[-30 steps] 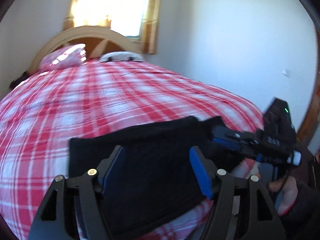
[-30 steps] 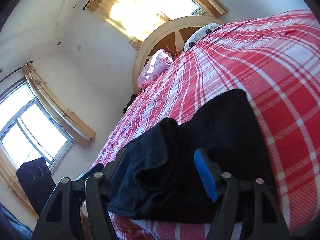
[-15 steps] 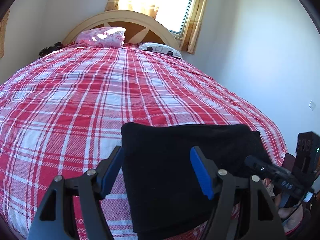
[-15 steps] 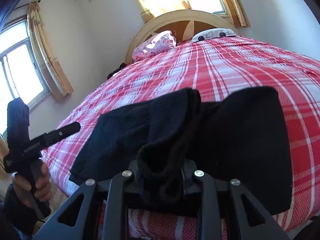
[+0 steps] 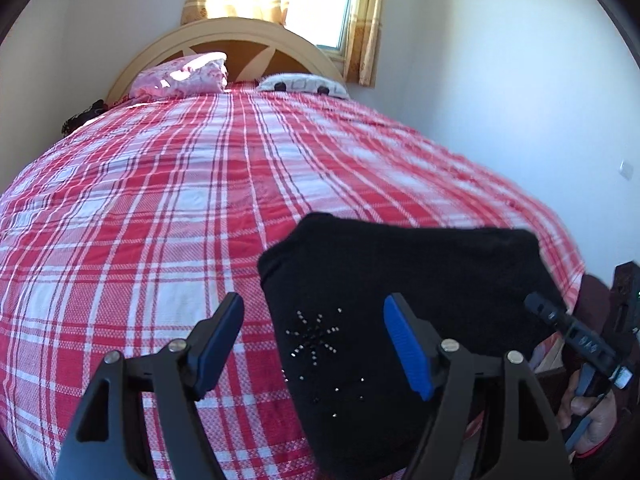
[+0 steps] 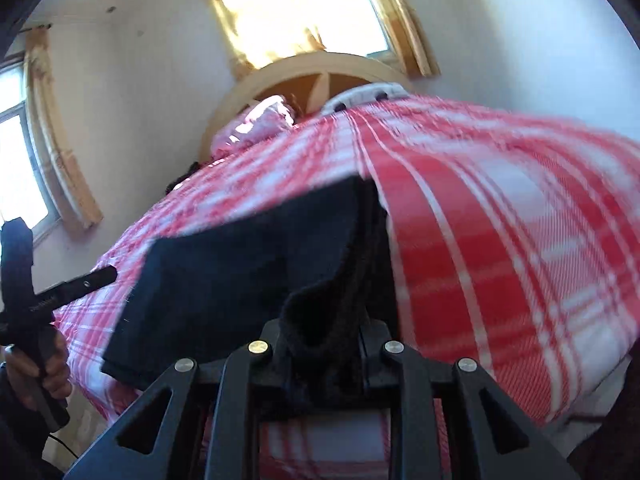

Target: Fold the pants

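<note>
The black pants lie folded near the foot edge of the bed, with a sparkly star pattern facing up. My left gripper is open and empty, hovering over the pants' left edge. My right gripper is shut on a bunched fold of the pants at their right end. The right gripper also shows at the far right of the left wrist view, beside the bed.
The bed has a red and white plaid cover, a pink pillow, a white spotted pillow and an arched wooden headboard. White walls close the right side. The left gripper shows at the left of the right wrist view.
My right gripper closed on the pants' fold and has swung low toward the bed's right. My left gripper moved left, off the pants' middle to their left edge.
</note>
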{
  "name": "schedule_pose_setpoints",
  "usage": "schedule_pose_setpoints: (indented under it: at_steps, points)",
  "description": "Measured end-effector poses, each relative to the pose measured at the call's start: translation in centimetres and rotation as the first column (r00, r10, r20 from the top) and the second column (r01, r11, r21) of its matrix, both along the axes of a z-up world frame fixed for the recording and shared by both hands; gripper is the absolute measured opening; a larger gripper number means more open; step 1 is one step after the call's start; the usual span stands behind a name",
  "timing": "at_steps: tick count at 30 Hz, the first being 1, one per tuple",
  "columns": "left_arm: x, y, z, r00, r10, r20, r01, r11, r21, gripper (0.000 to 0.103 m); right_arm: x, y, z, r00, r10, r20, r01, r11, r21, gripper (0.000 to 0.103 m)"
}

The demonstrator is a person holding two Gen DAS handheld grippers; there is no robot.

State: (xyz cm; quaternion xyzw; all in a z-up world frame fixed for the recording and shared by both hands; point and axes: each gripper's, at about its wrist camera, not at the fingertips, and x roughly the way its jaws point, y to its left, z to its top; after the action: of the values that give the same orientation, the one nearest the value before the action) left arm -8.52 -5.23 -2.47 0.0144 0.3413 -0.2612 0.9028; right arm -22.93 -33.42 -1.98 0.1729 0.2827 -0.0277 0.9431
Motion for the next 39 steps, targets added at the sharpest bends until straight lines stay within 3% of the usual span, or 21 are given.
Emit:
schedule_pose_setpoints:
  at_steps: [3,7,10,14,17,21,23,24,26,31,35,39]
  points:
    - [0.0,-1.2,-0.8,1.000,0.012,0.001,-0.012,0.995,0.102,0.075,-0.3,-0.6,-0.3,0.999,-0.012,0.045,0.009,0.998,0.061,0.032]
    - [-0.6,-0.9,-0.2,0.999,0.026,0.041,-0.031,0.991,0.133,0.075,-1.0,-1.4,1.5,0.998,-0.041,0.037,0.038,0.997,0.060,0.039]
    - [-0.8,-0.9,1.3,0.994,0.034,0.101,-0.046,0.992,0.116,0.078,-2.8,-1.8,4.2,0.984,-0.137,0.118,0.141,0.990,-0.028,0.039]
    - [-0.5,-3.6,3.1,0.988,-0.035,0.151,0.020,0.995,0.100,0.081,-1.5,0.4,6.6,0.984,-0.055,0.169,0.084,0.982,-0.171,0.039]
    - [0.9,-6.2,2.6,0.992,-0.077,0.105,0.067,0.993,0.094,0.084,1.4,1.3,6.5,0.987,-0.005,0.163,0.041,0.974,-0.221,0.039]
    - [3.0,-8.1,-0.5,0.999,-0.035,-0.007,0.036,0.985,0.171,0.084,5.1,0.5,4.0,0.996,0.003,0.085,0.007,0.993,-0.119,0.039]
    - [3.4,-7.7,-1.8,0.999,-0.014,-0.050,0.022,0.987,0.159,0.087,6.3,0.0,1.8,1.000,-0.019,0.019,0.021,0.994,-0.103,0.039]
    - [3.2,-7.4,-2.0,0.998,-0.006,-0.055,0.014,0.988,0.151,0.093,6.4,0.0,1.2,0.999,-0.020,0.032,0.024,0.993,-0.112,0.039]
    - [3.4,-7.1,-2.3,0.998,0.019,-0.065,-0.009,0.988,0.153,0.101,6.1,0.2,0.9,0.998,-0.025,0.054,0.031,0.993,-0.116,0.039]
    - [3.5,-7.0,-2.3,0.997,0.032,-0.075,-0.020,0.989,0.149,0.103,6.2,-0.4,1.5,0.998,-0.028,0.064,0.031,0.998,-0.055,0.039]
    - [3.6,-6.8,-2.3,0.996,0.032,-0.086,-0.020,0.991,0.136,0.103,3.0,-0.1,3.4,0.991,-0.032,0.127,0.035,0.999,-0.020,0.039]
    - [3.7,-6.9,-2.5,0.996,0.034,-0.085,-0.022,0.990,0.137,0.103,-0.5,0.4,2.8,0.995,-0.052,0.088,0.057,0.997,-0.045,0.039]
